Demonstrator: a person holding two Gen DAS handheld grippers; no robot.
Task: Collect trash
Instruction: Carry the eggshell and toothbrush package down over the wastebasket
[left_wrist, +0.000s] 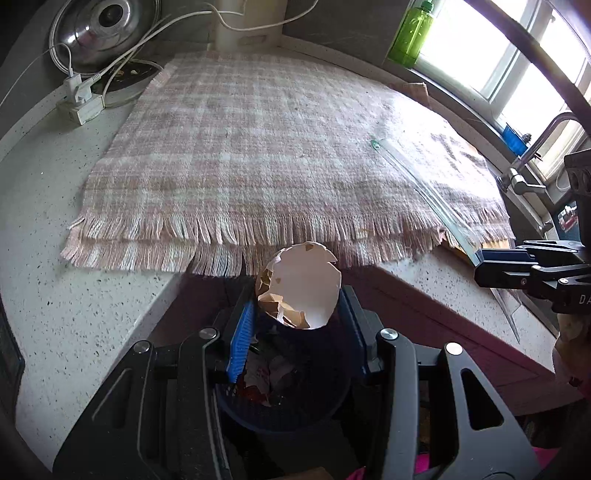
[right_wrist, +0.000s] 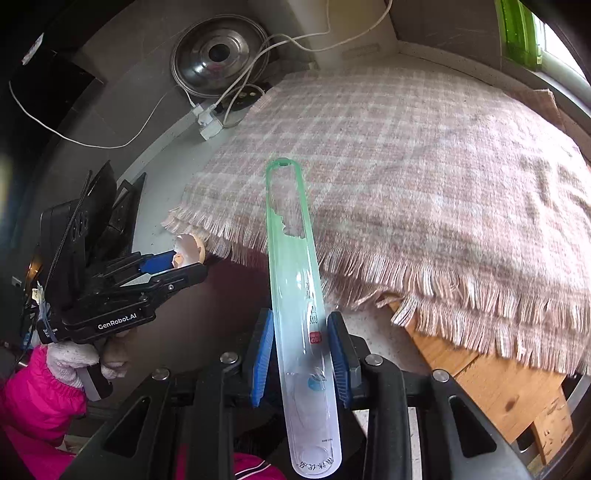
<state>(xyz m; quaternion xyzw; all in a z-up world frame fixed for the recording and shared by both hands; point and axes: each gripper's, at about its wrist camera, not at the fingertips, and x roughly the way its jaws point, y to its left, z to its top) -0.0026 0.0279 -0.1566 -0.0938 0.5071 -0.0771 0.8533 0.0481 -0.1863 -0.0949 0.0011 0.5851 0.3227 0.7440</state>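
Observation:
My left gripper (left_wrist: 297, 314) is shut on a broken eggshell (left_wrist: 299, 286) and holds it off the counter's front edge, above a dark mesh trash bin (left_wrist: 280, 413) that holds scraps. The same eggshell (right_wrist: 189, 253) and left gripper (right_wrist: 184, 264) show at the left of the right wrist view. My right gripper (right_wrist: 300, 354) is shut on a long clear plastic package with a green end (right_wrist: 295, 266). The package points out over the fringe of the pink plaid cloth (right_wrist: 424, 184). In the left wrist view the package (left_wrist: 424, 184) lies across the cloth's right side, held by the right gripper (left_wrist: 495, 267).
The speckled white counter (left_wrist: 74, 258) carries the plaid cloth (left_wrist: 258, 147), a power strip with white cables (left_wrist: 79, 103), a steel lid (left_wrist: 103, 29) and a green bottle (left_wrist: 412, 33) by the window. A tap (left_wrist: 532, 155) is at the right. A wooden board (right_wrist: 480, 373) lies under the cloth.

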